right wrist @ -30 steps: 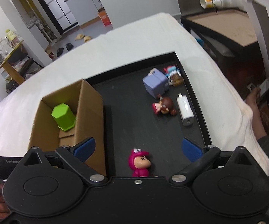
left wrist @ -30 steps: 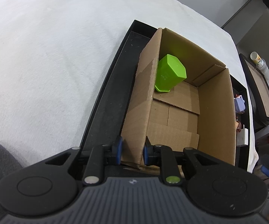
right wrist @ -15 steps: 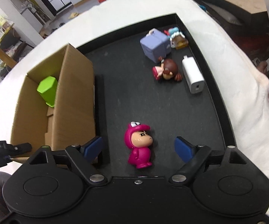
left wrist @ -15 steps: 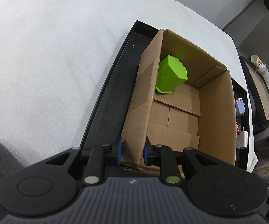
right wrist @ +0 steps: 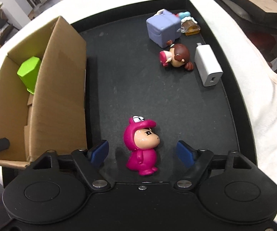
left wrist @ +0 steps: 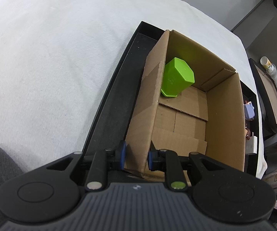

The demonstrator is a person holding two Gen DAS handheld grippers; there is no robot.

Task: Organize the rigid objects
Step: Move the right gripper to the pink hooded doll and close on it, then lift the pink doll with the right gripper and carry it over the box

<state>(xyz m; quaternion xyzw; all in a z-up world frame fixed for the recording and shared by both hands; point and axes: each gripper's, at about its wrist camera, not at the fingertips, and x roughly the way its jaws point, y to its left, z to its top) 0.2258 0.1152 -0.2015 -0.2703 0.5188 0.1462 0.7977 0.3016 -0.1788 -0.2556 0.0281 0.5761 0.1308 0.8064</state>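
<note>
My left gripper [left wrist: 136, 157] is shut on the near corner wall of an open cardboard box [left wrist: 223, 119], which stands in a black tray [left wrist: 109, 113]. A green hexagonal cup [left wrist: 176, 79] lies tipped in the box's far corner; it also shows in the right wrist view [right wrist: 29, 73]. My right gripper [right wrist: 142, 154] is open, its blue pads on either side of a pink-hooded figurine [right wrist: 141, 144] standing on the tray [right wrist: 130, 73], not touching it. Farther off lie a brown-haired figurine [right wrist: 175, 57], a white charger [right wrist: 208, 67] and a lilac cube toy [right wrist: 163, 28].
A small brown-and-blue toy [right wrist: 189, 24] lies behind the cube at the tray's far right corner. White cloth [left wrist: 51, 57] covers the table around the tray. The box [right wrist: 59, 88] stands left of the pink figurine. Shelves and furniture lie beyond the table.
My right gripper has come down and forward over the tray, so the pink figurine now stands between its open fingers. My left gripper keeps its hold on the box wall.
</note>
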